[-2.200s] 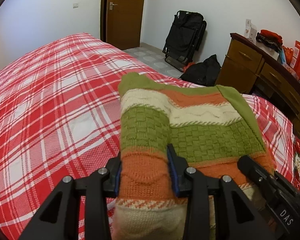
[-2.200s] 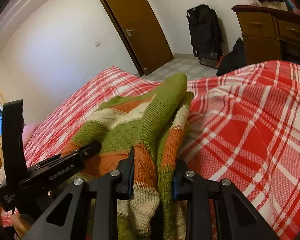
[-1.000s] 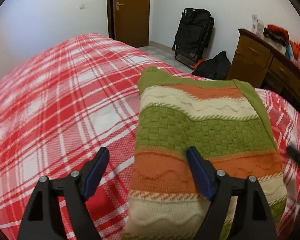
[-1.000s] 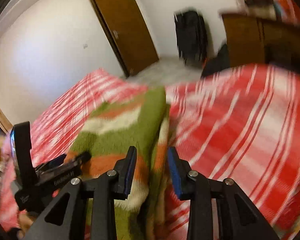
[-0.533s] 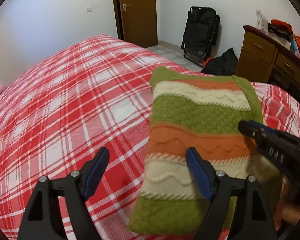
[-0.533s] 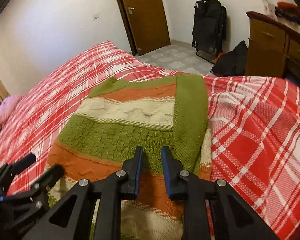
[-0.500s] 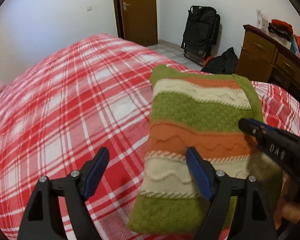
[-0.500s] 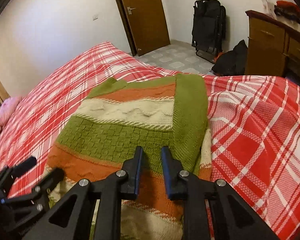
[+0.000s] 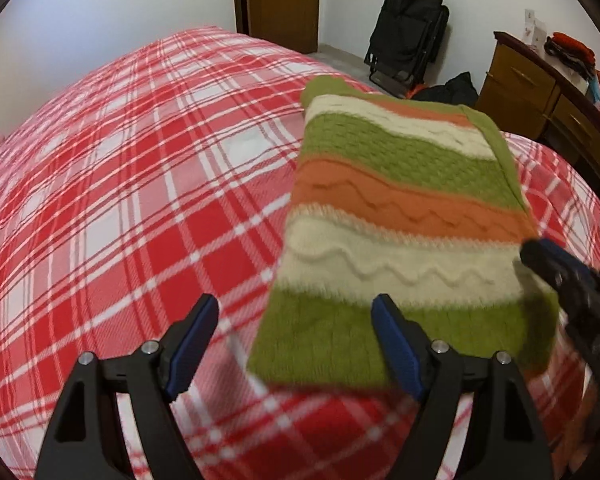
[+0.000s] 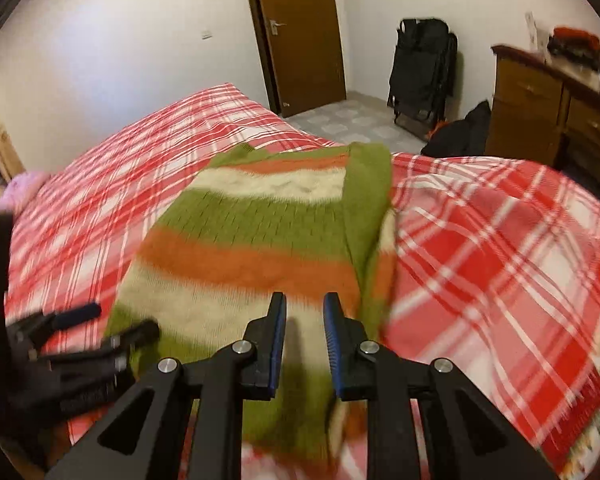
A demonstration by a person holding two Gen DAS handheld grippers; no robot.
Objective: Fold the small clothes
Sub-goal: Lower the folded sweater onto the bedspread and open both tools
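Note:
A folded knit sweater (image 9: 400,216) with green, orange and cream stripes lies flat on the red plaid bed; it also shows in the right wrist view (image 10: 260,240). My left gripper (image 9: 294,344) is wide open and empty, just in front of the sweater's near green hem. My right gripper (image 10: 304,332) is above the sweater's near end, its jaws a narrow gap apart with nothing between them. The right gripper shows at the right edge of the left wrist view (image 9: 572,280), and the left gripper at the left of the right wrist view (image 10: 80,332).
The red plaid bedspread (image 9: 120,180) covers the bed. Beyond its far edge are a brown door (image 10: 300,32), a black folded chair (image 10: 424,68), a dark bag on the floor (image 10: 460,132) and a wooden dresser (image 10: 540,96) at the right.
Both grippers have let go of the sweater and drawn back toward its near end. The sweater now lies folded flat on the bed. The left gripper went from shut to wide open.

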